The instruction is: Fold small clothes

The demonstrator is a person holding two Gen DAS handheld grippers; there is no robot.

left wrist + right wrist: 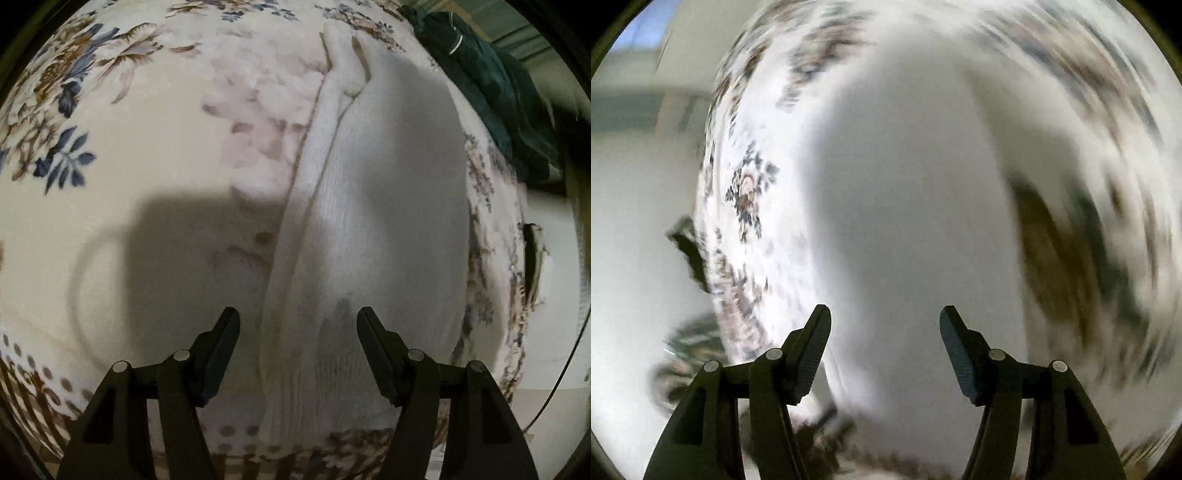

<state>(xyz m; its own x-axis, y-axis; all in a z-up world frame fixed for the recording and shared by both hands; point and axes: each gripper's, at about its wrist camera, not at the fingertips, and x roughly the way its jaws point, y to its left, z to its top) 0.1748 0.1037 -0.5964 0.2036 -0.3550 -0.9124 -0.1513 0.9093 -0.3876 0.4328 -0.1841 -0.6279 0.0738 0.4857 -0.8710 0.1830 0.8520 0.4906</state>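
The left gripper (pixel 298 325) is spread wide and holds nothing. It hangs over the near end of the white knit cloth (pixel 369 221). The cloth lies long and folded on the flowery bedspread (pixel 147 155). Its left edge has a rolled fold. Left of the cloth is lots of bare bedspread. A dark green garment (pixel 491 74) lies past the cloth's far right corner.

The right gripper (pixel 885 319) is spread too, holding nothing, above the same cloth (pixel 905 184). That view is blurry.

There are two grippers, the left gripper (pixel 298 321) and the right gripper (pixel 885 319), one white ribbed garment (pixel 373 229), one dark green garment (pixel 480 74) and one floral cloth (pixel 110 129).
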